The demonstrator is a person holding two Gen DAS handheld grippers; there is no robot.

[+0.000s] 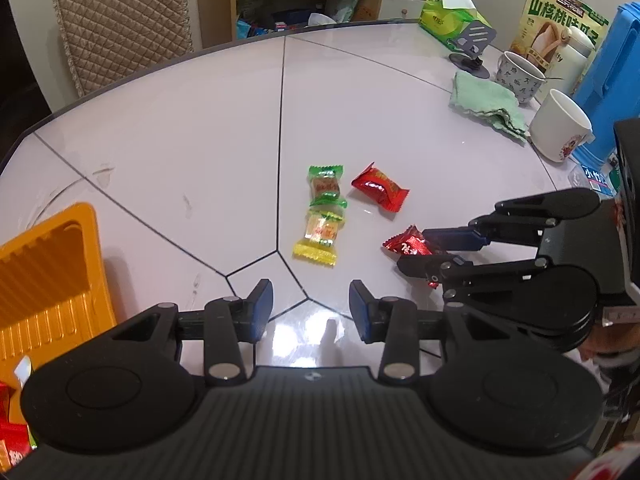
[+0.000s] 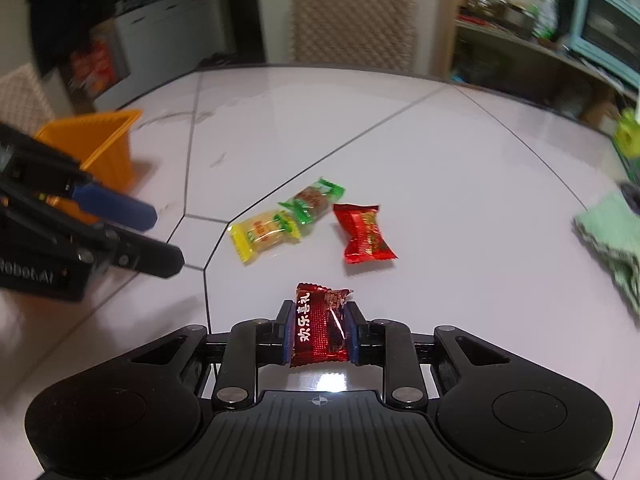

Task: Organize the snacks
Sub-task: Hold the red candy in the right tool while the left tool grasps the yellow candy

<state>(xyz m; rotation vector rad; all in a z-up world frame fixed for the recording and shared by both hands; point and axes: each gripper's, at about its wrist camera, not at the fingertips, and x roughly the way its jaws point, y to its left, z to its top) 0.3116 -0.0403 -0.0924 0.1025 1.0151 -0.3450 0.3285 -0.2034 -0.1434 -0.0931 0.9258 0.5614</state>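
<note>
My right gripper [image 2: 318, 332] is shut on a dark red wrapped candy [image 2: 316, 304] low over the white table; the left wrist view shows that candy [image 1: 406, 242] between the right gripper's [image 1: 416, 250] fingers. Three more candies lie ahead on the table: green [image 2: 314, 200], yellow [image 2: 264, 232] and bright red [image 2: 366, 234]. My left gripper [image 1: 311, 308] stands open with nothing between its blue pads, just short of the yellow candy [image 1: 320, 236]. An orange plastic tray [image 1: 48, 272] sits at the table's left edge.
At the right stand a folded green cloth [image 1: 486, 104], a white mug [image 1: 560, 126], a patterned mug [image 1: 518, 76], a blue container [image 1: 612, 80], a snack box [image 1: 560, 20] and a phone stand [image 1: 472, 46]. A quilted chair [image 1: 120, 24] stands behind the table.
</note>
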